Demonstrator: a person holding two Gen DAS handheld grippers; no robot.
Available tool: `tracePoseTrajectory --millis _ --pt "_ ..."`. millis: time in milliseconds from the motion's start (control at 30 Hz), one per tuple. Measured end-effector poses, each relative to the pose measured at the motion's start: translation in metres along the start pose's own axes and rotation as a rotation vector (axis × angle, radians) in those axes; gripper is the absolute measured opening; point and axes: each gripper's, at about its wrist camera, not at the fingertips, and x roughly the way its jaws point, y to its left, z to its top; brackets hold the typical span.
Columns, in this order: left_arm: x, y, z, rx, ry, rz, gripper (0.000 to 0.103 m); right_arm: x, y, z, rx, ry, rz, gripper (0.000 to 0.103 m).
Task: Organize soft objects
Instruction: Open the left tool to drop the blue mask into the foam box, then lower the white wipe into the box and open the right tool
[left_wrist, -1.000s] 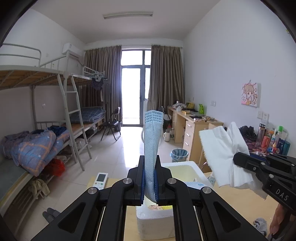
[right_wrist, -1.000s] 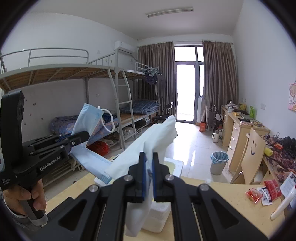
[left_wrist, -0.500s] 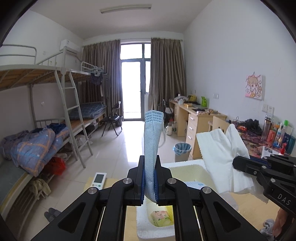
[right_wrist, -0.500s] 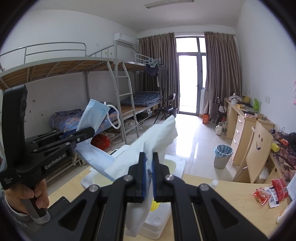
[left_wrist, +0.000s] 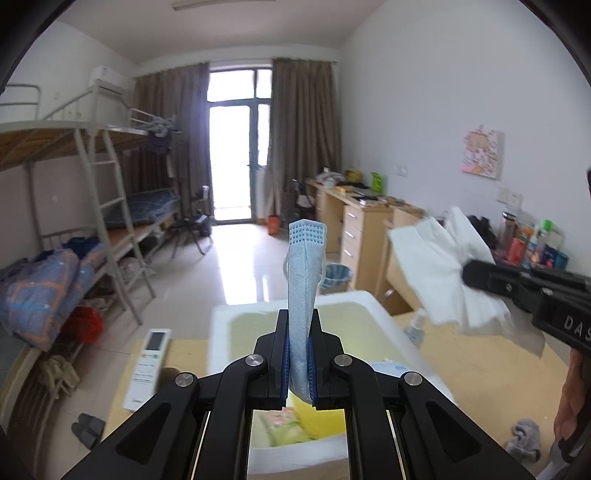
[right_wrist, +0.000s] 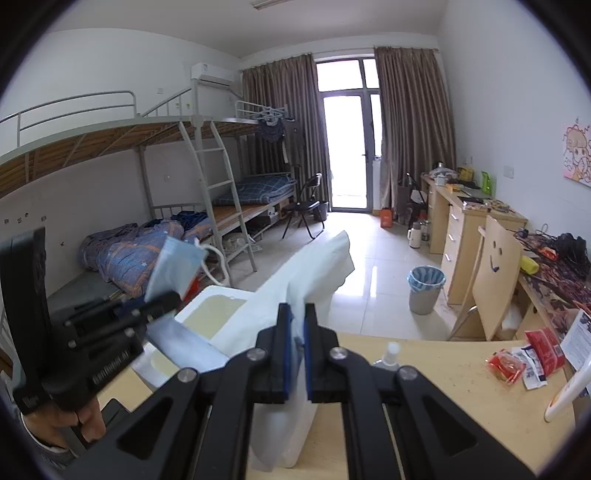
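My left gripper (left_wrist: 299, 354) is shut on a blue face mask (left_wrist: 306, 280) that stands up between its jaws, held over a white foam box (left_wrist: 221, 332). The box holds a yellow item (left_wrist: 317, 413). My right gripper (right_wrist: 297, 354) is shut on a white tissue (right_wrist: 314, 269) that drapes over and below its jaws, just right of the box (right_wrist: 207, 299). In the left wrist view the right gripper (left_wrist: 469, 275) and tissue (left_wrist: 436, 266) show at the right. In the right wrist view the left gripper (right_wrist: 173, 295) and mask (right_wrist: 173, 262) show at the left.
A wooden table (left_wrist: 480, 369) carries the box, a white remote (left_wrist: 147, 365), a small spray bottle (right_wrist: 388, 354), a grey cloth (left_wrist: 524, 439) and snack packets (right_wrist: 524, 358). Beyond it are bunk beds (right_wrist: 184, 236), desks (right_wrist: 461, 221) and a bin (right_wrist: 424, 288).
Both grippers have moved forward and lower toward the foam box, which now looms larger beneath the mask. Both holds are unchanged.
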Motion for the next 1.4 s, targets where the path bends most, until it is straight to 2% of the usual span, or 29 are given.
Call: tracePoseTrajectory --millis 100,333,467,567,600,633,667,700,800,867,1033,1300,1400 --pt "0.004 -0.006 -0.002 0.012 0.015 -0.037 0.008 -0.001 0.004 0.001 0.005 -0.016 0.007 0.008" --pt "0.01 0.001 0.003 -0.004 0.039 -0.01 0.008 0.005 0.013 0.0 -0.028 -0.017 0.025 0.008" --pt "0.018 0.003 0.002 -0.018 0.07 -0.036 0.008 0.009 0.012 0.0 -0.032 -0.011 0.024 0.008" --pt "0.023 0.003 0.001 -0.023 0.086 -0.05 0.014 0.009 0.011 0.0 -0.035 -0.013 0.023 0.008" --pt "0.023 0.002 0.0 -0.022 0.088 -0.047 0.028 0.008 0.011 -0.001 -0.034 -0.014 0.024 0.008" --pt "0.024 0.002 0.0 -0.024 0.092 -0.043 0.053 0.007 0.009 0.0 -0.033 -0.017 0.023 0.008" --pt "0.024 0.004 0.0 -0.028 0.097 -0.038 0.066 0.006 0.009 -0.001 -0.033 -0.019 0.022 0.008" --pt "0.024 0.004 -0.001 -0.03 0.1 -0.032 0.084 0.006 0.008 -0.001 -0.031 -0.021 0.021 0.008" --pt "0.018 0.009 0.001 -0.054 0.067 0.006 0.091 0.006 0.007 0.0 -0.027 -0.024 0.017 0.008" --pt "0.015 0.011 0.004 -0.052 0.05 0.031 0.099 0.007 0.007 0.0 -0.028 -0.022 0.017 0.008" --pt "0.001 0.017 0.009 -0.036 0.0 0.138 0.102 0.011 0.01 -0.004 -0.037 -0.016 0.023 0.008" --pt "-0.017 0.037 0.013 -0.109 -0.032 0.196 0.102 0.021 0.017 -0.009 -0.061 -0.004 0.076 0.008" --pt "-0.019 0.04 0.013 -0.107 -0.037 0.229 0.102 0.026 0.019 -0.01 -0.068 0.001 0.119 0.008"
